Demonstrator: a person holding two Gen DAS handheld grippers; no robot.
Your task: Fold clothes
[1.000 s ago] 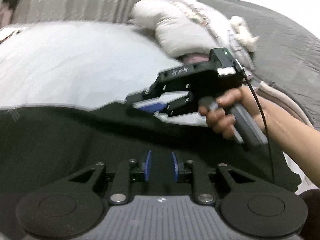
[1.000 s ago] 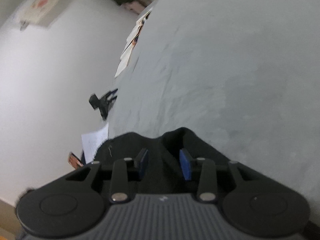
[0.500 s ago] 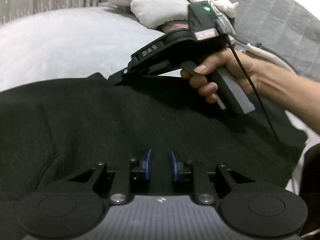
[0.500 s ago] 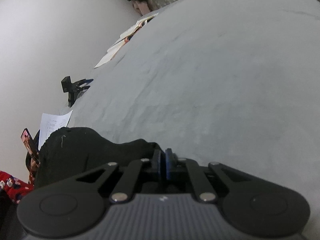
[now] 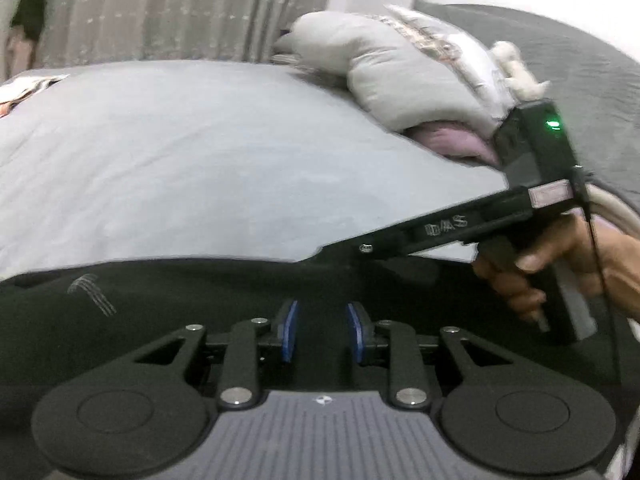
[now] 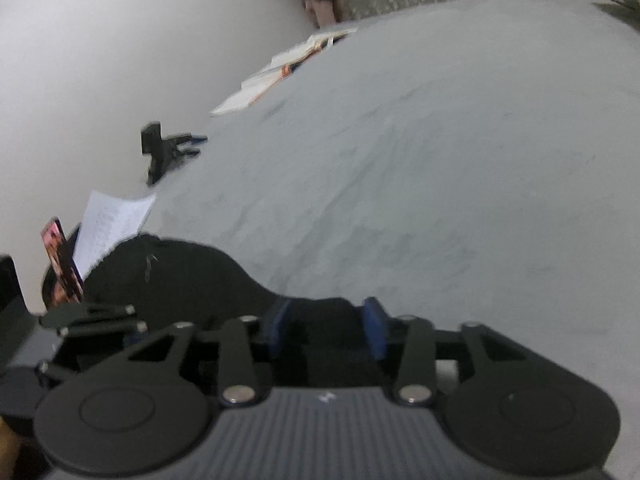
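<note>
Black garment (image 5: 200,320) is spread crosswise directly under both opening tools, left tool (image 5: 322,334) and right tool (image 6: 326,330), neither gripped on it.

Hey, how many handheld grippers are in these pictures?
3: the left gripper and right gripper, both over the black garment, and a spare gripper lying at the gray bed's far edge.

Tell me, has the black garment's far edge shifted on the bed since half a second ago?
Yes. In the right wrist view the black garment now reaches farther up the grey bedspread, toward the white paper at the bed's edge.
</note>
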